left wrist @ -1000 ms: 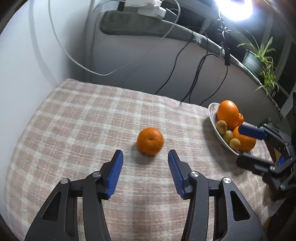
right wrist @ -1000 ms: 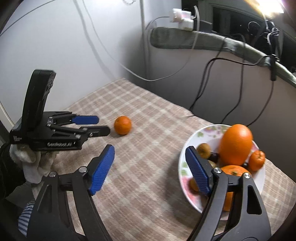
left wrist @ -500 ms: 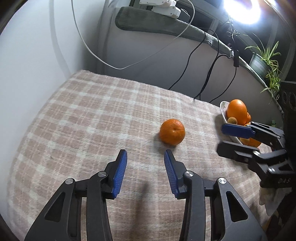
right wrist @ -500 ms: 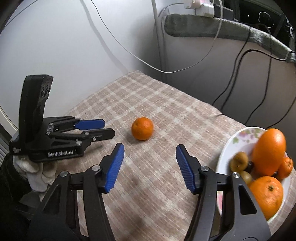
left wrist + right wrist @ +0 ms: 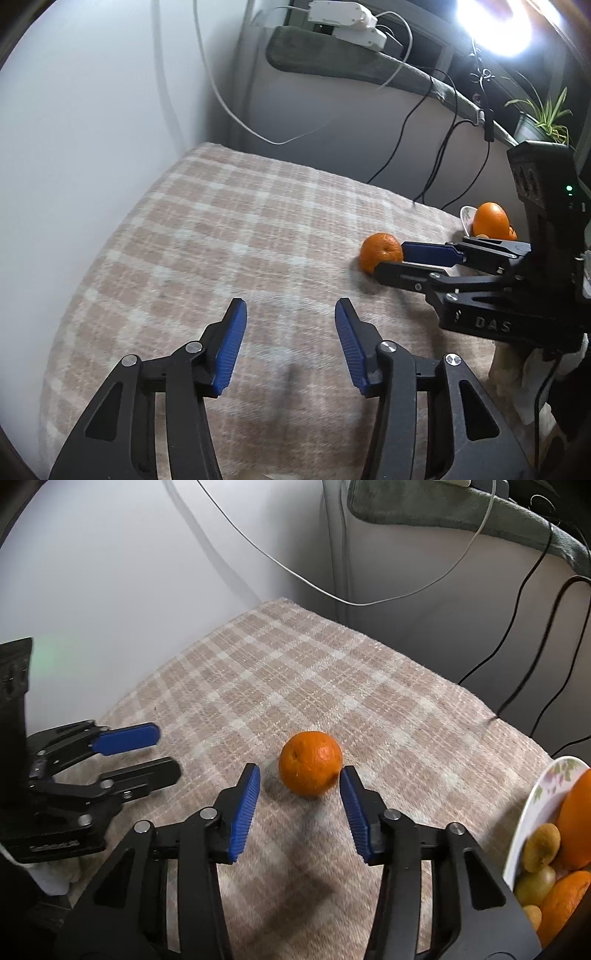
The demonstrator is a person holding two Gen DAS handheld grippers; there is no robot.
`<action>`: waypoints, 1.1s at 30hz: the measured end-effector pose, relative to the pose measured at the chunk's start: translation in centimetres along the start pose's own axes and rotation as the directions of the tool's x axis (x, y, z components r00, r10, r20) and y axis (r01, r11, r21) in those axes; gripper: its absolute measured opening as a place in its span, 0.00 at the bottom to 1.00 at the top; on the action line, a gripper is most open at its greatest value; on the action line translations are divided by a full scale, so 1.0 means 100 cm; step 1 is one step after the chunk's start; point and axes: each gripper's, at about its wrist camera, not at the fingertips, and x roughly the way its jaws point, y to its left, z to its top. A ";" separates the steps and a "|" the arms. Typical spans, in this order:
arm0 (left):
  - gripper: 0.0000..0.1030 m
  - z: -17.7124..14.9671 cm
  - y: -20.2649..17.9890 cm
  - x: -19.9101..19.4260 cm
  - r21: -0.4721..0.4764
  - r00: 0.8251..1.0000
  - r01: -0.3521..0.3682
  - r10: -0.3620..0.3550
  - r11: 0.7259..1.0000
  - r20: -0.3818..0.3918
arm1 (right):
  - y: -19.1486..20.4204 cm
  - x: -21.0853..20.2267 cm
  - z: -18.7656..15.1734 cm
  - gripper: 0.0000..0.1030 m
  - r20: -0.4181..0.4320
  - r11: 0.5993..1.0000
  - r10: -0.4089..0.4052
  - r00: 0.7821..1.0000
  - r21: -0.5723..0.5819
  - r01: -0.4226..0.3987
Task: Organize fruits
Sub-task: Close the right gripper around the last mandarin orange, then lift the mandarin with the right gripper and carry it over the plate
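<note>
Right now the right gripper [image 5: 300,805] is sitting low over the checked cloth [image 5: 258,686] with its blue pads [image 5: 243,812] spread wide, gripping nothing, and the loose orange [image 5: 310,763] is lying on the cloth just ahead of them, its right side at or very near the tip of the right-hand pad while the left-hand pad is standing apart from it. Off to the left in that view the left gripper [image 5: 147,753] is hanging over the cloth, its two fingers parted and empty. From the left wrist camera the left gripper [image 5: 290,341] is showing the same wide gap over bare cloth [image 5: 221,236], and farther out the right gripper [image 5: 395,260] is reaching in from the right with its fingertips at the orange [image 5: 380,251]. Beyond that, at the right edge of the cloth, a white flowered bowl [image 5: 546,794] is holding a big orange [image 5: 576,830], smaller oranges and some small yellow-brown fruits [image 5: 541,845]. Farther back, cables [image 5: 517,657] are hanging down the wall
</note>
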 end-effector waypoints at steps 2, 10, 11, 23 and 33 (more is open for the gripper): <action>0.47 -0.002 0.003 -0.001 -0.010 1.000 -0.001 0.001 1.000 -0.004 | 0.001 0.003 0.001 0.46 -0.004 1.000 -0.008 1.000 -0.004 0.008; 0.47 -0.005 0.006 0.000 -0.037 1.000 0.007 -0.008 0.999 -0.011 | 0.002 0.011 0.003 0.42 -0.026 0.999 -0.040 0.999 -0.017 0.040; 0.47 -0.006 0.006 0.000 -0.036 1.000 0.010 -0.010 0.999 -0.011 | 0.002 0.013 0.003 0.41 -0.029 0.999 -0.039 0.999 -0.018 0.038; 0.48 -0.008 0.000 -0.006 -0.044 1.000 0.022 -0.022 0.999 0.001 | -0.001 0.007 -0.002 0.38 -0.009 1.000 -0.019 1.000 -0.002 0.019; 0.48 -0.011 -0.009 -0.008 -0.034 0.999 0.041 -0.041 0.999 0.002 | -0.017 -0.033 -0.009 0.37 0.061 0.999 -0.046 0.997 0.015 0.045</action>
